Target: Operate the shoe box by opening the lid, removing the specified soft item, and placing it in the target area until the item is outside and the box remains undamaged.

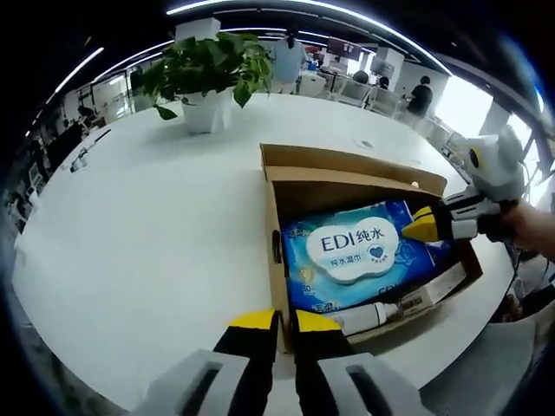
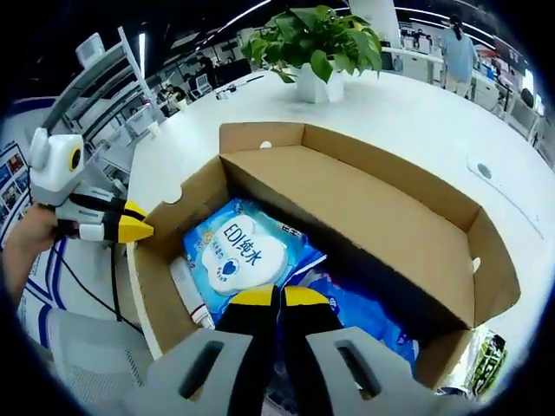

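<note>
An open cardboard shoe box [image 1: 276,217] [image 2: 165,303] sits on a white table, its lid [image 1: 347,163] [image 2: 364,217] folded back. Inside lies a blue wet wipes pack [image 1: 347,260] [image 2: 217,238] with a white label. My right gripper [image 2: 278,297] [image 1: 421,227] reaches into the box, its tips shut on the pack's wrapper just beside the label. The pack still lies flat. My left gripper [image 1: 284,320] [image 2: 143,227] sits at the rim of the box's side wall, shut on that wall, which runs between its jaws.
A white tube [image 1: 373,314] [image 2: 185,284] lies in the box beside the pack. A potted plant [image 1: 208,82] [image 2: 316,52] stands farther back on the table [image 1: 130,243] [image 2: 408,113]. The table edge runs near the box. People and desks fill the background.
</note>
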Action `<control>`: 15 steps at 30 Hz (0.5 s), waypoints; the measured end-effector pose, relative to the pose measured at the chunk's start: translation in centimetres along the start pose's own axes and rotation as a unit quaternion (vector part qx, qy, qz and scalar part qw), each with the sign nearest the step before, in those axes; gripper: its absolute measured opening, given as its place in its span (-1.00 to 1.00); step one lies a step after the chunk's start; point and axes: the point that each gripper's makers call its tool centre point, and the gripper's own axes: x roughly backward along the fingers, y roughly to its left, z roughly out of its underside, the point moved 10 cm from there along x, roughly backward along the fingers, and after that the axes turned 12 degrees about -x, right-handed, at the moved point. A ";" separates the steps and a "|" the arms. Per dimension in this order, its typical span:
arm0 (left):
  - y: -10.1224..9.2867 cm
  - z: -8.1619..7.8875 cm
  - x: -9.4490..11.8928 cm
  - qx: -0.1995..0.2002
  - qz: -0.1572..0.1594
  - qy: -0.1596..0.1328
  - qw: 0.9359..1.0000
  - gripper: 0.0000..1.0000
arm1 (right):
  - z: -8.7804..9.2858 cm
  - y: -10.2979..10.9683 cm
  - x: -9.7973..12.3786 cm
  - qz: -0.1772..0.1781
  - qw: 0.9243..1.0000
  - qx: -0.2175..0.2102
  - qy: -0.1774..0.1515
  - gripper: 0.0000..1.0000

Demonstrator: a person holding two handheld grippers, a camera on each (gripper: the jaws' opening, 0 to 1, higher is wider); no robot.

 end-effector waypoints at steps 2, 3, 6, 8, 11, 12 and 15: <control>0.0 -0.4 0.3 -0.003 -0.002 -0.005 1.000 -0.87 | 0.0 -0.2 0.4 0.003 1.000 0.001 -0.003 -1.00; -0.1 -0.5 0.4 -0.003 -0.003 -0.007 1.000 -0.86 | 0.1 -0.2 0.5 0.004 1.000 0.002 -0.004 -1.00; -0.1 -1.2 0.7 -0.009 -0.006 -0.015 1.000 -0.84 | 0.1 -0.6 1.1 0.006 1.000 0.000 -0.009 -1.00; -0.2 -1.4 0.8 -0.012 -0.007 -0.017 1.000 -0.82 | 0.1 -0.7 1.4 0.007 1.000 -0.005 -0.014 -1.00; -0.4 -2.0 1.1 -0.014 -0.003 -0.024 1.000 -0.80 | 0.4 -1.0 1.9 0.010 1.000 -0.007 -0.019 -1.00; -0.5 -2.3 1.2 -0.013 -0.001 -0.027 1.000 -0.79 | 0.5 -1.0 2.1 0.011 1.000 -0.008 -0.020 -1.00; -1.1 -3.2 1.4 -0.025 0.003 -0.038 0.999 -0.76 | 0.8 -1.5 2.7 0.012 0.999 -0.020 -0.024 -1.00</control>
